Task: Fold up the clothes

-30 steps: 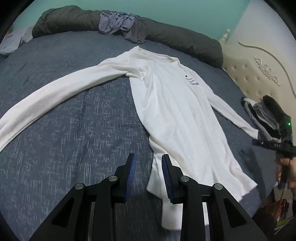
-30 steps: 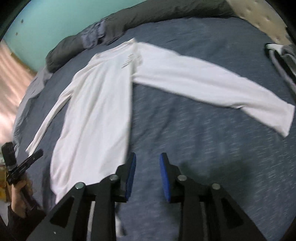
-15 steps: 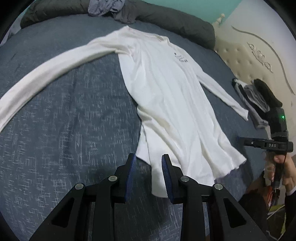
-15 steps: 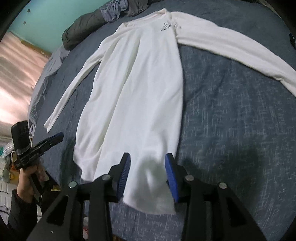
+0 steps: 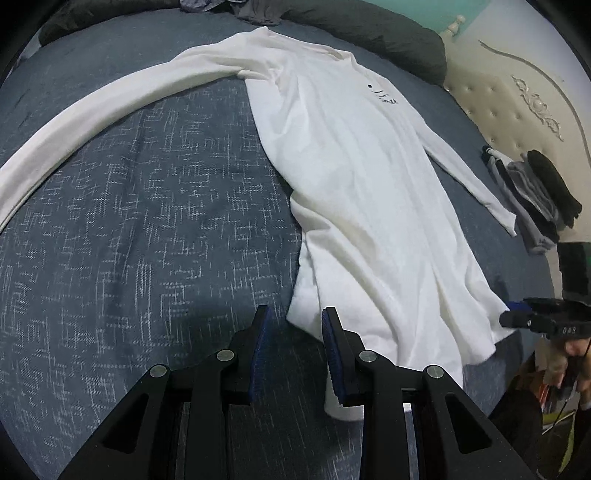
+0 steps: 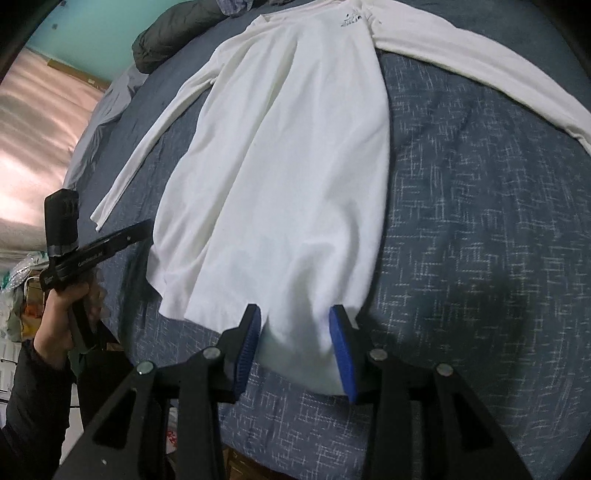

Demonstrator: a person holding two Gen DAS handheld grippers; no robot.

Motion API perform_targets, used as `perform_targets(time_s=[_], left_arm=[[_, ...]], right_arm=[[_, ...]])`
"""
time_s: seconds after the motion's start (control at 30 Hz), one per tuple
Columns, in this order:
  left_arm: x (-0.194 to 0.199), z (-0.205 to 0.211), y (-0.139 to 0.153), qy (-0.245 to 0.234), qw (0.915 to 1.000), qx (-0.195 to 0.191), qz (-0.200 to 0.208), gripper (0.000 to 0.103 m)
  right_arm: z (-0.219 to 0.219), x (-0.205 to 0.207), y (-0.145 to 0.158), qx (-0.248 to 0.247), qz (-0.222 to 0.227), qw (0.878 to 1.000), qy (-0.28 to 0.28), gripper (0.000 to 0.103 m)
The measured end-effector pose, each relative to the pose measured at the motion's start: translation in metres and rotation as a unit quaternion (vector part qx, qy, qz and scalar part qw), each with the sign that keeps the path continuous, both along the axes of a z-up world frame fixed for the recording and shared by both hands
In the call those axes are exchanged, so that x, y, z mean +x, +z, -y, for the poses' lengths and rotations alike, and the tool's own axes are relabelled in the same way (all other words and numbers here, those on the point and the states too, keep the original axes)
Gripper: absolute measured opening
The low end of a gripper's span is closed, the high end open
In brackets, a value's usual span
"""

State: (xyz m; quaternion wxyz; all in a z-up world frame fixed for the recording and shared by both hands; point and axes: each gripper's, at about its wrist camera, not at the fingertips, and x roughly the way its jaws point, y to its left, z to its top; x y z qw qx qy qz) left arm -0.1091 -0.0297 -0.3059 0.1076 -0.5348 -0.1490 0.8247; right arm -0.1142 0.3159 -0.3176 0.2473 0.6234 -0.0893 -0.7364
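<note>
Your white long-sleeved shirt (image 5: pixel 354 173) lies face up and spread out on the bed, collar toward the far side, both sleeves stretched out to the sides and a small dark print on the chest; the body shows soft lengthwise wrinkles and the hem near you is slightly rumpled. Your left gripper (image 5: pixel 293 350) hangs over the hem's left corner with its blue-padded jaws apart and nothing between them that is pinched. Your right gripper (image 6: pixel 293 350) has its jaws spread wide, straddling the hem's right corner, the cloth lying loose between the pads. The bed's cover (image 5: pixel 147 221) is dark blue with a pale crosshatch fleck. A dark grey duvet (image 5: pixel 369 33) is bunched along the far edge, a small stack of folded dark and grey clothes (image 5: pixel 535 195) sits near the tufted cream headboard (image 5: pixel 517 92), and the wall behind is teal. The far sleeve ends run out of the right wrist view, and whether either gripper's pads touch the fabric is hard to tell.
</note>
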Motion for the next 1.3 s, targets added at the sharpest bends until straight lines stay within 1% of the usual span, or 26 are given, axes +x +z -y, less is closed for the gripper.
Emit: perform_targets(time_s=[0.03, 0.07, 0.1, 0.13, 0.2, 0.27, 0.4, 0.57, 0.63, 0.73, 0.83, 0.97, 1.13, 1.3], left_arm=[[-0.002, -0.001, -0.002, -0.002, 1.0, 0.001, 0.001, 0.03], [-0.003, -0.001, -0.004, -0.003, 1.0, 0.0, 0.003, 0.027], [-0.004, -0.001, -0.006, -0.005, 1.0, 0.003, 0.005, 0.02], [-0.005, -0.002, -0.008, -0.007, 0.9999, 0.005, 0.006, 0.016], [-0.004, -0.003, -0.009, -0.013, 0.9999, 0.002, 0.006, 0.003], [-0.002, -0.007, -0.006, -0.028, 0.9996, -0.006, 0.002, 0.003], [0.006, -0.005, 0.01, -0.036, 0.9992, -0.001, -0.017, 0.003], [0.027, 0.015, 0.046, -0.03, 0.9983, 0.005, -0.051, 0.003], [0.036, 0.027, 0.062, -0.024, 0.9976, 0.001, -0.064, 0.002], [0.051, 0.045, 0.081, -0.019, 0.9967, -0.005, -0.079, 0.003], [0.061, 0.054, 0.09, -0.012, 0.996, -0.016, -0.087, 0.002], [0.074, 0.068, 0.089, 0.004, 0.996, -0.021, -0.087, 0.003], [0.077, 0.075, 0.067, 0.023, 0.9974, 0.008, -0.067, 0.003], [0.073, 0.069, 0.048, 0.029, 0.9982, 0.02, -0.049, 0.003]], right_arm=[[0.0, 0.0, 0.0, 0.001, -0.002, 1.0, 0.001, 0.03], [-0.001, 0.0, -0.001, 0.003, -0.005, 1.0, 0.003, 0.022], [-0.002, 0.0, -0.001, 0.006, -0.009, 1.0, 0.005, 0.018], [-0.002, 0.0, -0.001, 0.01, -0.012, 1.0, 0.007, 0.013], [-0.004, 0.0, 0.001, 0.01, -0.018, 1.0, 0.01, 0.008], [-0.006, 0.0, 0.003, 0.008, -0.022, 1.0, 0.011, 0.005], [-0.016, -0.001, 0.014, -0.005, -0.035, 0.999, -0.003, 0.004], [-0.037, -0.002, 0.038, -0.015, -0.058, 0.998, -0.022, 0.004], [-0.043, -0.002, 0.046, -0.017, -0.065, 0.997, -0.028, 0.004], [-0.052, -0.001, 0.048, -0.011, -0.068, 0.997, -0.036, 0.003], [-0.061, 0.0, 0.051, -0.006, -0.072, 0.996, -0.044, 0.003], [-0.072, 0.001, 0.055, 0.002, -0.077, 0.996, -0.055, 0.003], [-0.086, 0.002, 0.058, 0.011, -0.081, 0.994, -0.068, 0.003], [-0.089, 0.001, 0.044, 0.015, -0.069, 0.995, -0.077, 0.003]])
